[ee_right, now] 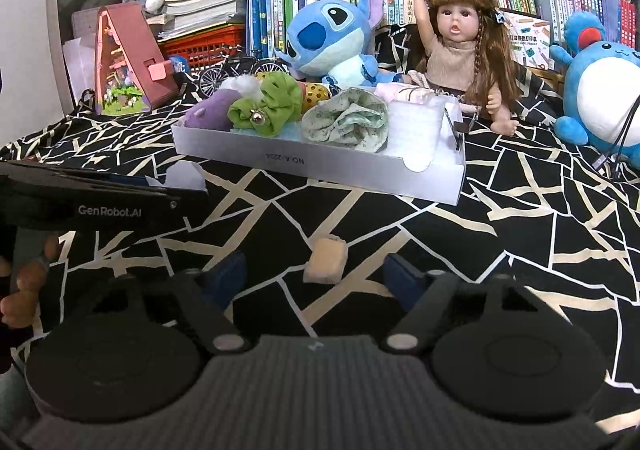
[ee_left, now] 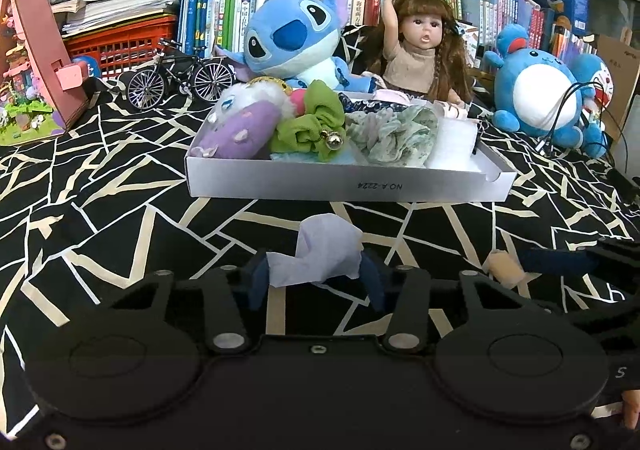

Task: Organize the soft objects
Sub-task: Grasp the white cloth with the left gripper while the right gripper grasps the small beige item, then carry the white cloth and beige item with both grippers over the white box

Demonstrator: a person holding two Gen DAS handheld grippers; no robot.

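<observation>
My left gripper (ee_left: 316, 274) is shut on a pale lilac tissue (ee_left: 320, 254), held low over the black patterned cloth in front of the white box (ee_left: 344, 184). The box holds a purple plush (ee_left: 240, 130), a green scrunchie (ee_left: 310, 126), a floral scrunchie (ee_left: 390, 134) and white padding. My right gripper (ee_right: 316, 276) is open, its fingers either side of a small beige sponge (ee_right: 325, 259) lying on the cloth; the sponge also shows in the left wrist view (ee_left: 505, 268). The left gripper and its tissue show at the left of the right wrist view (ee_right: 182, 175).
Behind the box sit a blue Stitch plush (ee_left: 292, 38), a doll (ee_left: 420, 50), a blue round plush (ee_left: 540, 90) with cables, a model bicycle (ee_left: 180, 76), a pink miniature house (ee_left: 36, 62), red crates and shelves of books.
</observation>
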